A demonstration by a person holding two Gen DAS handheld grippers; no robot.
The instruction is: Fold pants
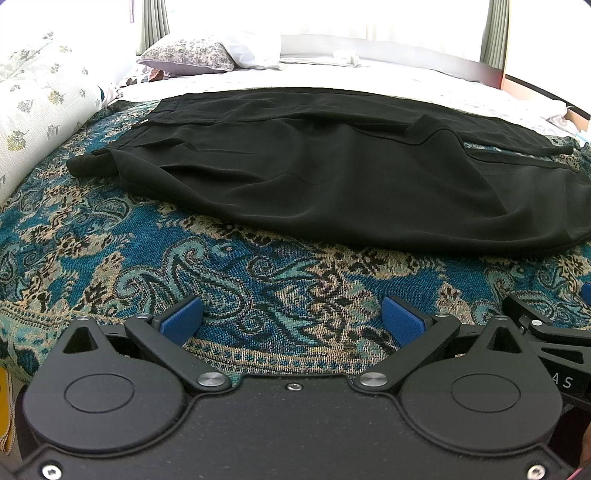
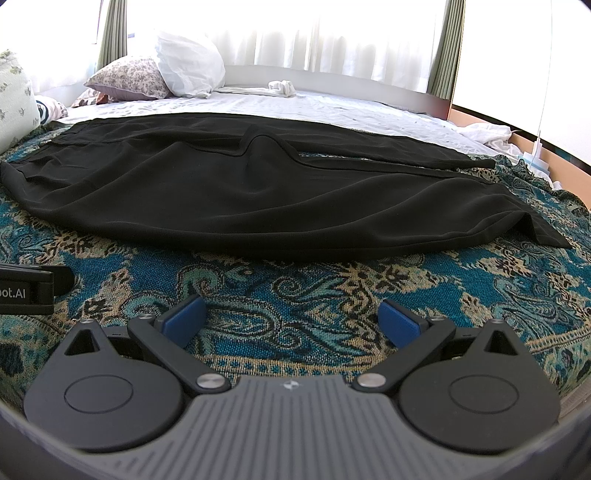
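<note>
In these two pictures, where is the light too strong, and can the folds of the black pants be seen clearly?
Left wrist view: the window is blown out white; the black pants are dark, with faint folds. Right wrist view: the curtains glare equally, the pants show soft creases, and the fisheye bends the bed's edges.

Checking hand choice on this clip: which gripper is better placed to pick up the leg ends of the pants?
Probably the right gripper. The leg ends of the black pants lie toward its side, in its view. The left gripper, also open and empty, faces the waist end.
</note>
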